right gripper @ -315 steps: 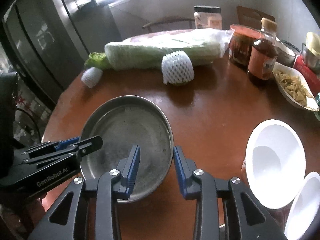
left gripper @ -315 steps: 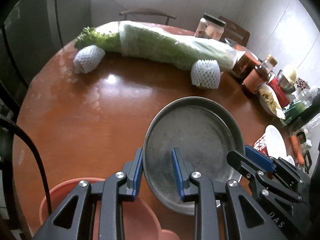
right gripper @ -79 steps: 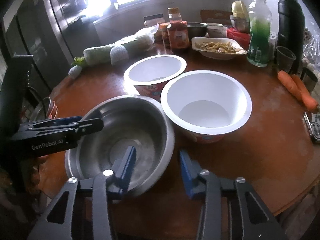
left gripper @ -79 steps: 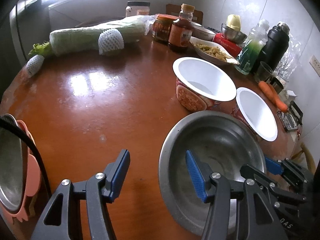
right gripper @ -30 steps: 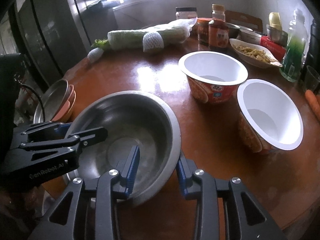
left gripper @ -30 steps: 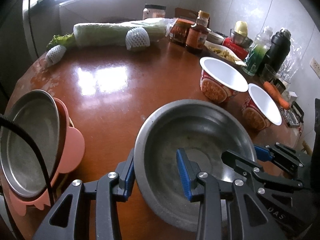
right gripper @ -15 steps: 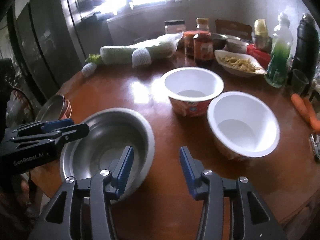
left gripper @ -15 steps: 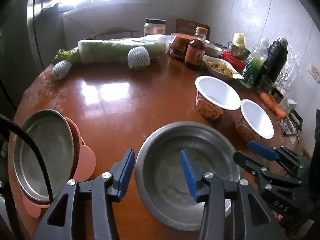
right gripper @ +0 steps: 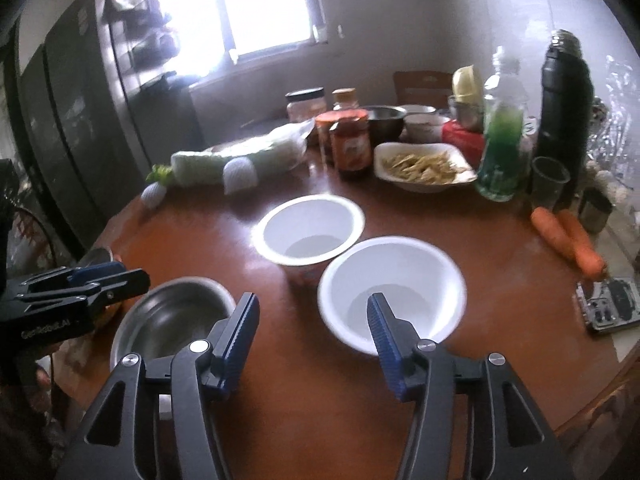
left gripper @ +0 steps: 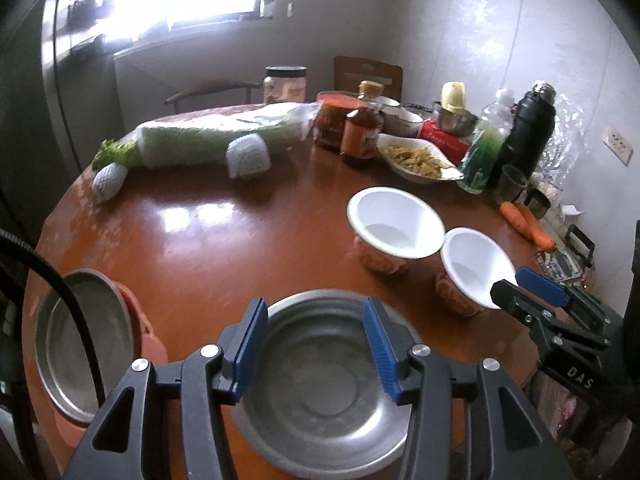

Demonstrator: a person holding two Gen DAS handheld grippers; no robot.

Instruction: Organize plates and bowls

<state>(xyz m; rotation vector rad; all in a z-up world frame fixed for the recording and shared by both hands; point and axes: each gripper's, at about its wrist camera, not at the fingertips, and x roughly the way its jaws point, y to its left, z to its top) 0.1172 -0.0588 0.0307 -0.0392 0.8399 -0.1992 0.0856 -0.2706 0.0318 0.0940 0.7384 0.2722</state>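
A steel bowl (left gripper: 320, 396) sits on the round wooden table (left gripper: 224, 248) near the front edge; it also shows in the right wrist view (right gripper: 172, 320). My left gripper (left gripper: 316, 348) is open and empty above it. A steel plate (left gripper: 76, 344) rests on a pink plate (left gripper: 148, 348) at the left. Two white paper bowls (right gripper: 310, 230) (right gripper: 394, 292) stand side by side. My right gripper (right gripper: 314, 332) is open and empty, just in front of the nearer white bowl.
At the back lie a wrapped cabbage (left gripper: 208, 136), two foam-netted fruits (left gripper: 248, 156), jars and bottles (left gripper: 360, 132), a dish of food (left gripper: 416, 158), a green bottle (right gripper: 500, 152) and a black flask (right gripper: 564, 104). Carrots (right gripper: 568, 240) lie at the right edge.
Both grippers let go of the steel bowl, opened wide and drew back. The bowl now rests on the table. The right gripper has swung toward the white bowls.
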